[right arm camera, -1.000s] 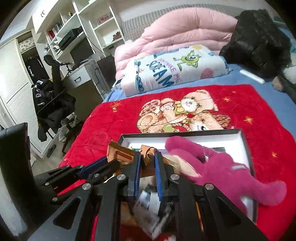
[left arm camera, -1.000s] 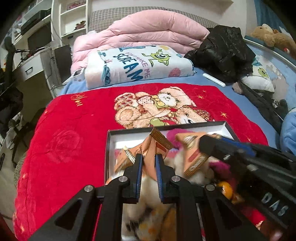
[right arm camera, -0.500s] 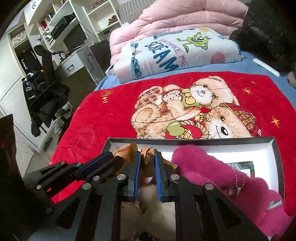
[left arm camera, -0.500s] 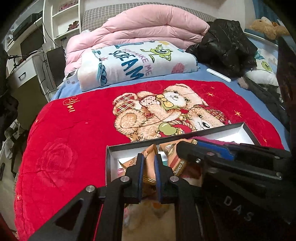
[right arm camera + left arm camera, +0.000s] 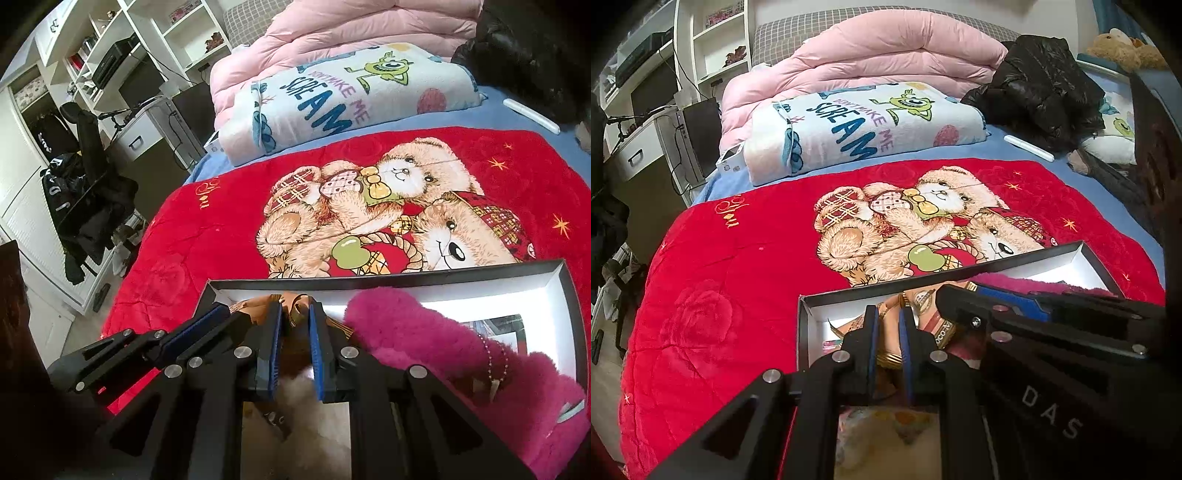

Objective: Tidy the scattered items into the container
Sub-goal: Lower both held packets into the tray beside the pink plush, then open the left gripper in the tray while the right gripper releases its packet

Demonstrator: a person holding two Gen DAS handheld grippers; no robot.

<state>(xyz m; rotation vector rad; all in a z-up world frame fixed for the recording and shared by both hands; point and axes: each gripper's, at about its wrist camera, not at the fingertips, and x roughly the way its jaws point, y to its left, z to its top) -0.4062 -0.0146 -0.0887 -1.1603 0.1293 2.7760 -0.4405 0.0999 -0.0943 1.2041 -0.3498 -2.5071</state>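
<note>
A black box with a white inside (image 5: 807, 317) (image 5: 406, 273) lies on the red bear blanket. My left gripper (image 5: 888, 314) is down in its left end, shut on a tan snack packet (image 5: 886, 343). Right beside it, my right gripper (image 5: 295, 310) is shut on a brown snack packet (image 5: 295, 317). Each gripper shows in the other's view: the right gripper (image 5: 945, 291) and the left gripper (image 5: 214, 314). A pink plush toy (image 5: 424, 332) (image 5: 1034, 284) fills the box's right half. Pale plush (image 5: 314, 413) lies under the fingers.
The red blanket (image 5: 738, 277) covers the bed around the box. Behind it lie a folded cartoon blanket (image 5: 864, 129), a pink quilt (image 5: 886, 55) and a black jacket (image 5: 1041, 88). The bed's left edge drops to the floor, where a desk and a chair (image 5: 88, 184) stand.
Both grippers have come down and forward with their packets, from above the box into its left end. The jaws of both have stayed shut on the packets.
</note>
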